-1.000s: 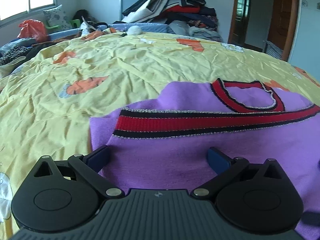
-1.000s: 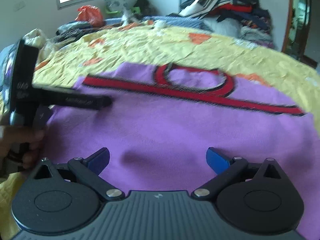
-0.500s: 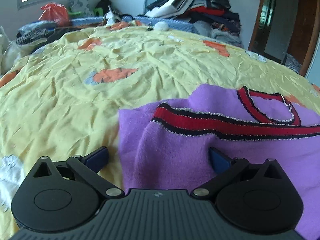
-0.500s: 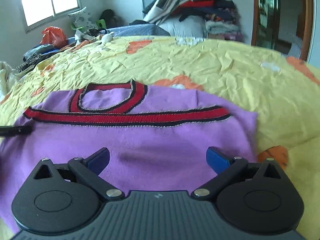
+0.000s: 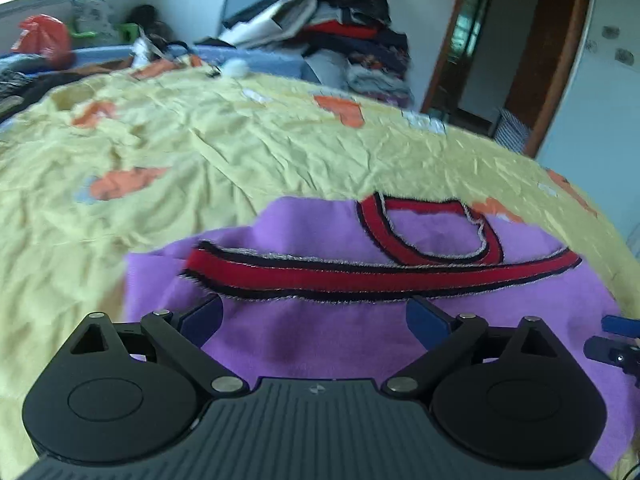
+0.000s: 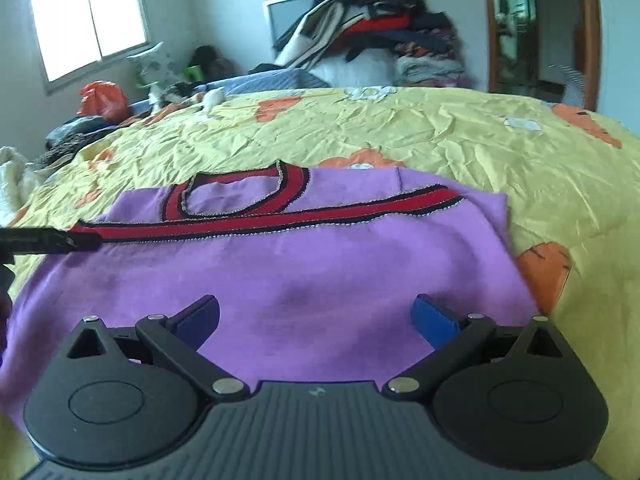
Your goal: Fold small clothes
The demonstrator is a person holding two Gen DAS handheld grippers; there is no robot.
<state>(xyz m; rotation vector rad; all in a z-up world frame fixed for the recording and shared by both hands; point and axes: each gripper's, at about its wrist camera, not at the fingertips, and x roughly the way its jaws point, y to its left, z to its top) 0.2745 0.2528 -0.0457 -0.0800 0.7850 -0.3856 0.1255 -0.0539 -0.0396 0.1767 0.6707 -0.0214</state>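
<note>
A small purple knit top (image 5: 320, 332) with a red-and-black striped band and neckline lies spread on the yellow bedspread (image 5: 200, 152); its left edge is rumpled. My left gripper (image 5: 316, 316) hovers open over the top's left part, nothing between its blue fingers. In the right wrist view the same purple top (image 6: 312, 264) lies flat, and my right gripper (image 6: 316, 316) stands open over its near right part. The other gripper's black finger (image 6: 52, 240) pokes in from the left at the band's end. The right gripper's blue tip (image 5: 616, 340) shows at the left view's right edge.
A tall heap of clothes (image 6: 372, 36) rises at the bed's far side. A red bag (image 6: 102, 98) and other items sit by the window at the far left. A wooden door frame (image 5: 560, 52) stands at the right. Orange patches mark the bedspread.
Both grippers shifted over the top; the left view swung right so the neckline sits more centred. The right gripper drew back toward the top's right side. Both stayed open.
</note>
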